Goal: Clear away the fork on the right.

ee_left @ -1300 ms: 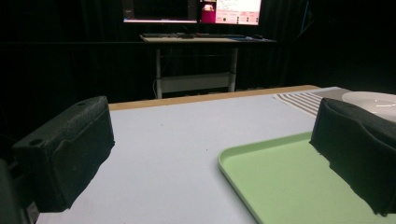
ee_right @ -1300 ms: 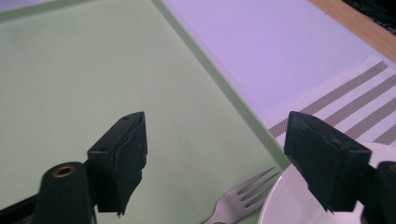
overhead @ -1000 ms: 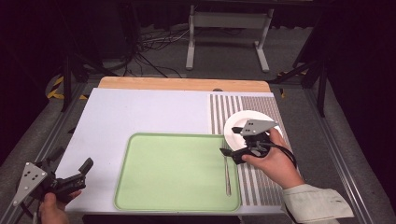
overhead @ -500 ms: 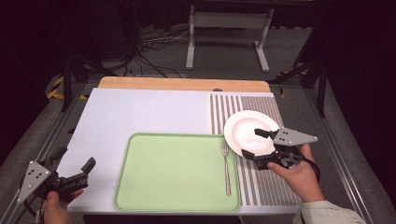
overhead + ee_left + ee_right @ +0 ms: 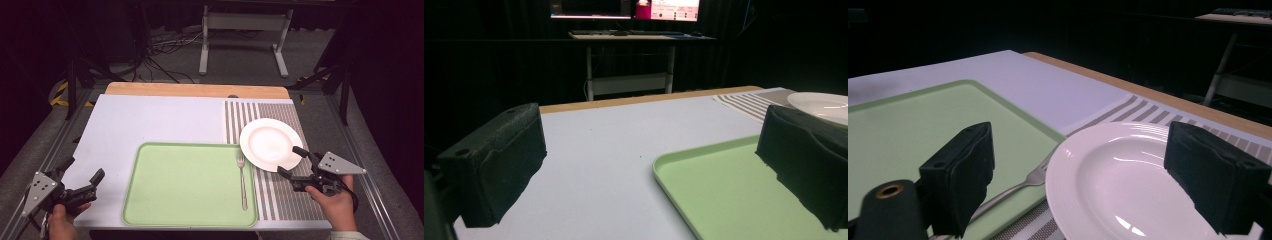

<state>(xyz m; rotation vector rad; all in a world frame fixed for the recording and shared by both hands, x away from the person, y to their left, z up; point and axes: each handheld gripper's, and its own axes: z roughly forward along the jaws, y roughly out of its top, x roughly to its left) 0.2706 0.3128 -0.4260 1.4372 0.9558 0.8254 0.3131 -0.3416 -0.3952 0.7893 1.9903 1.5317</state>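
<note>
A white-topped table point(image 5: 150, 120) with a wooden far edge stands in a dark room. A green tray point(image 5: 190, 182) at the near edge carries a fork point(image 5: 242, 180) along its right rim. Just beside it, a white plate point(image 5: 270, 144) rests on a striped placemat point(image 5: 285, 200). The right gripper point(image 5: 290, 161), jaws apart and empty, hovers at the plate's near rim. The left gripper point(image 5: 82, 170), jaws apart, sits near the front-left corner, with bare tabletop ahead of it.
</note>
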